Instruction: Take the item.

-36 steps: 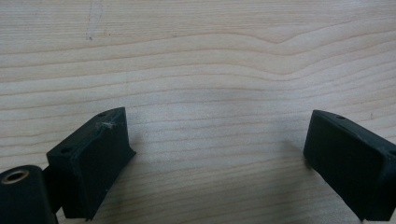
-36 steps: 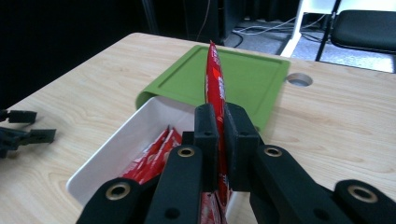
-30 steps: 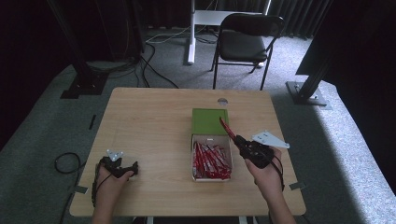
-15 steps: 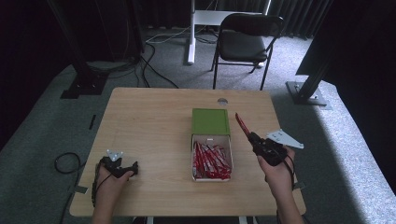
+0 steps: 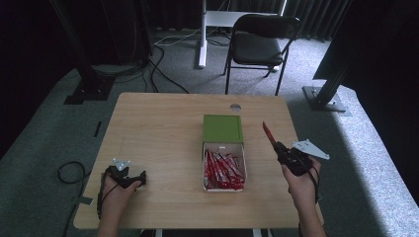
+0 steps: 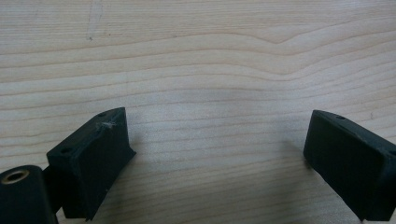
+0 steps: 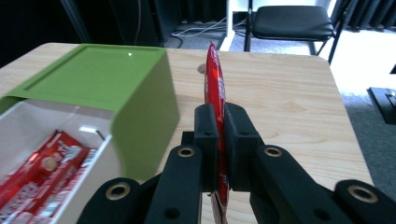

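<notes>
From the high view, the right gripper (image 5: pixel 275 144) is over the right side of the tabletop (image 5: pixel 158 133), its jaws clamped on a single red packet (image 5: pixel 268 133) that sticks out ahead of them, pointing away from the person. Just to its left lies a box with a green sleeve (image 5: pixel 223 128) and a white tray (image 5: pixel 223 146) pulled out toward the person, full of more red packets (image 5: pixel 223 170). The left gripper (image 5: pixel 124 176) rests near the table's front left corner, well apart from the box. A black chair (image 5: pixel 258 47) stands on the floor beyond the table.

In the left gripper view, the two black jaws stand wide apart with bare wood between them.

In the right gripper view, the jaws press on the red packet (image 7: pixel 216 107) edge-on, so it rises upright over the tabletop (image 7: pixel 285 102). The green sleeve (image 7: pixel 102 88) sits close on the left, apart from the packet, with the tray (image 7: pixel 42 121) below it.
</notes>
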